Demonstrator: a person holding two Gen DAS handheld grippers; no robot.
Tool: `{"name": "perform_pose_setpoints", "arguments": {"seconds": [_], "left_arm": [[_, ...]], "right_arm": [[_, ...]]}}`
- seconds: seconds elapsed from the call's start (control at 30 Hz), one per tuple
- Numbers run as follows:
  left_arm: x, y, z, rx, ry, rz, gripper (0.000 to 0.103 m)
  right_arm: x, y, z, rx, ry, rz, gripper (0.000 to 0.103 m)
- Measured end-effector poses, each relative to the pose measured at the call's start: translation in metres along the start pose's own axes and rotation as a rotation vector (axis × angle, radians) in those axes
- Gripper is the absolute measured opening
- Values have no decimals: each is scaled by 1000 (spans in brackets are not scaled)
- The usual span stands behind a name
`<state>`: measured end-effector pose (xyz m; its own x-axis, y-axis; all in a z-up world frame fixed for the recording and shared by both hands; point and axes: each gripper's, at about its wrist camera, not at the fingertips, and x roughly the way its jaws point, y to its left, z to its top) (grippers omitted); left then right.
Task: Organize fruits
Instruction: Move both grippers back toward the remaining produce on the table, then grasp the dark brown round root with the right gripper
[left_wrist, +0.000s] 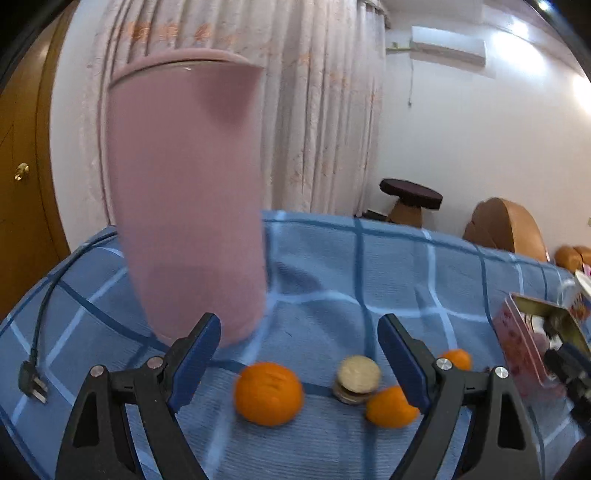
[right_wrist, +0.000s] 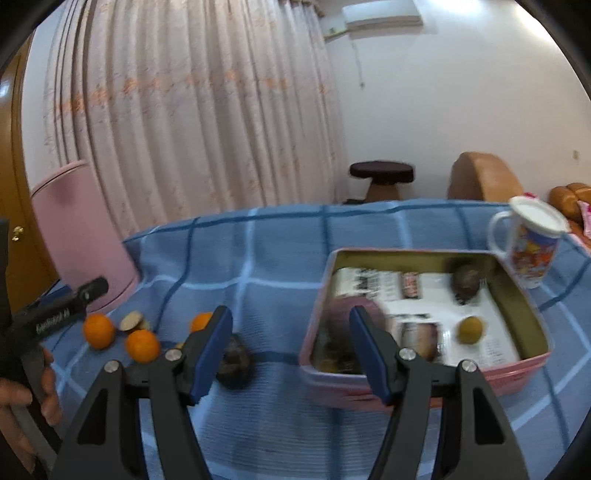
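Observation:
In the left wrist view my left gripper (left_wrist: 299, 354) is open and empty above three oranges: a large one (left_wrist: 269, 393), one by the right finger (left_wrist: 389, 406) and a small one behind it (left_wrist: 456, 359). A round biscuit-like stack (left_wrist: 356, 378) lies between them. In the right wrist view my right gripper (right_wrist: 291, 347) is open and empty. A dark round fruit (right_wrist: 234, 363) lies by its left finger. The pink tin box (right_wrist: 524, 363) to the right holds a dark fruit (right_wrist: 466, 282) and a yellow-green fruit (right_wrist: 471, 329). The oranges (right_wrist: 98, 331) lie at left.
A tall pink bin (left_wrist: 184, 192) stands on the blue checked cloth (left_wrist: 332, 266) close behind the left gripper. A black cable with a plug (left_wrist: 33, 380) lies at left. A lidded printed mug (right_wrist: 532, 243) stands behind the tin. The left hand-held gripper (right_wrist: 59, 314) shows at the left edge.

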<state>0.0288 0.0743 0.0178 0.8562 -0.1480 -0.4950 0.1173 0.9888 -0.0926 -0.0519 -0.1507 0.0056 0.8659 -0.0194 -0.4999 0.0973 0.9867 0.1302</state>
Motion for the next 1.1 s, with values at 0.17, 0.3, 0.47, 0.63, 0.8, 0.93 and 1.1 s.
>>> {"name": "perform_pose_setpoints", "arguments": {"seconds": [0.17,0.3,0.47,0.63,0.8,0.93,1.1], "left_arm": [[5,21,7,-19,29,51,88],[15,33,6,-39,85,53,88],[17,32,4,-4,93,82,88],[19,39,3,8,112,92,88],[26,35,1,36,158,49,88],[33,24,-5,97,193,59,88],[44,29,-12,66,255,33,88]], "right_arm": [[24,24,-1,-61,89,10,61],[42,29,-4,-69,171,22,57],[58,39,-9,-114,254,9,55],[71,51,-14,-173,315,-19,52],[76,55,-17,-196,345,-36,54],[77,53,-16,-181,347,-15,45],[64,46,-13,-140,303,65,45]]}}
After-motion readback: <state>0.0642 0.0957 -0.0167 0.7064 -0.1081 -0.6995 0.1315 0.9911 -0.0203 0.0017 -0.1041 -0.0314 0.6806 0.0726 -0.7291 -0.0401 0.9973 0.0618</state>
